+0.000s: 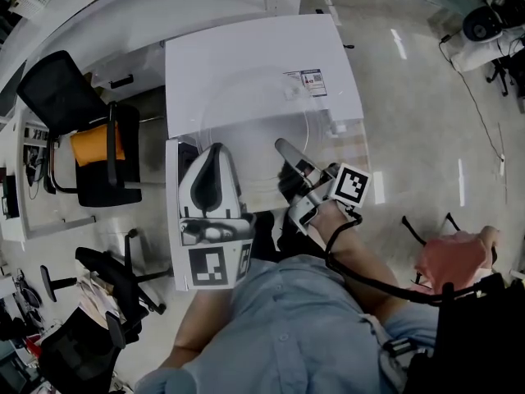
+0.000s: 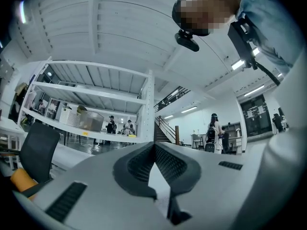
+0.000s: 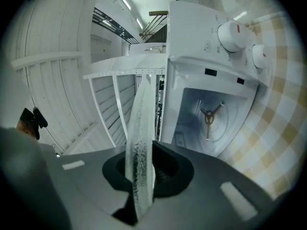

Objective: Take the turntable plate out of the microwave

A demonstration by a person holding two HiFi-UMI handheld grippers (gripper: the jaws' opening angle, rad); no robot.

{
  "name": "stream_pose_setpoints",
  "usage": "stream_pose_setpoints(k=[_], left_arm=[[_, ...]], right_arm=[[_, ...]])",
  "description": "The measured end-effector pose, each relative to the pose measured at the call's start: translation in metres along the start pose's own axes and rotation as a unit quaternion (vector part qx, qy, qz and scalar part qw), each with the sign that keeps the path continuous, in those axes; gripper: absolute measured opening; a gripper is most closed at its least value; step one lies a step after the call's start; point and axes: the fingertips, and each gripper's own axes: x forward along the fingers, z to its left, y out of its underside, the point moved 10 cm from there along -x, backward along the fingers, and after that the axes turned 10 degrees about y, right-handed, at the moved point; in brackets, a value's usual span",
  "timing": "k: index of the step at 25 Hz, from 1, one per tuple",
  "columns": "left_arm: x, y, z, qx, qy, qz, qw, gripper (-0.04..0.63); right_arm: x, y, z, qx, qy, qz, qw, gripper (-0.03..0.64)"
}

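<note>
Right tool (image 3: 146, 150) is clamped on the rim of the turntable plate (image 3: 140, 114), dark pads tight on both faces. The plate shows edge-on there, a pebbled clear strip running up the frame, and its far end is hard to separate from the white behind it. In the head view it is only a faint clear disc, roughly level, held in front of and over the front edge of the microwave (image 1: 254, 72). Its outline is hard to trace and its near edge is covered by the two tools. The plate is out of the cavity: the right gripper view looks into the open cavity, where only the three-armed roller ring (image 3: 211, 116) sits on the floor. Two knobs (image 3: 232, 35) are on the control panel, with markings too small to read. The microwave sits on a checked worktop (image 3: 278, 109), mostly cut off by the frame edge. The door can't be made out for sure, since the left tool's white body covers that side in the head view. Left tool (image 2: 154, 147) is closed, tips meeting with nothing between them, aimed up and away at the room. Past it are white shelving (image 2: 96, 99), distant people too small to detail, and an office chair (image 2: 36, 147) cut off at the left edge. The person's shirt (image 1: 287, 327) fills the bottom of the head view and hides whatever lies below the tools.
</note>
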Motion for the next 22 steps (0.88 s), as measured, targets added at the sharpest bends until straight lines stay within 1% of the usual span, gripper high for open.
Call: stream_pose_setpoints(k=[5,12,22], left_arm=[[0.008,0.005,0.012,-0.001,0.006,0.006,1.0000,0.008],[0.017,0.013,0.026,-0.007,0.011,0.015,0.9998,0.008],[0.019,0.019,0.032,-0.010,0.007,0.026,0.9996,0.008]], right_arm=[[0.010,-0.006,-0.006,0.009,0.007,-0.020,1.000,0.026],[0.023,-0.008,-0.014,0.035,0.004,-0.037,0.999,0.028],[0.043,-0.015,-0.008,0.031,0.017,-0.055,0.998,0.032]])
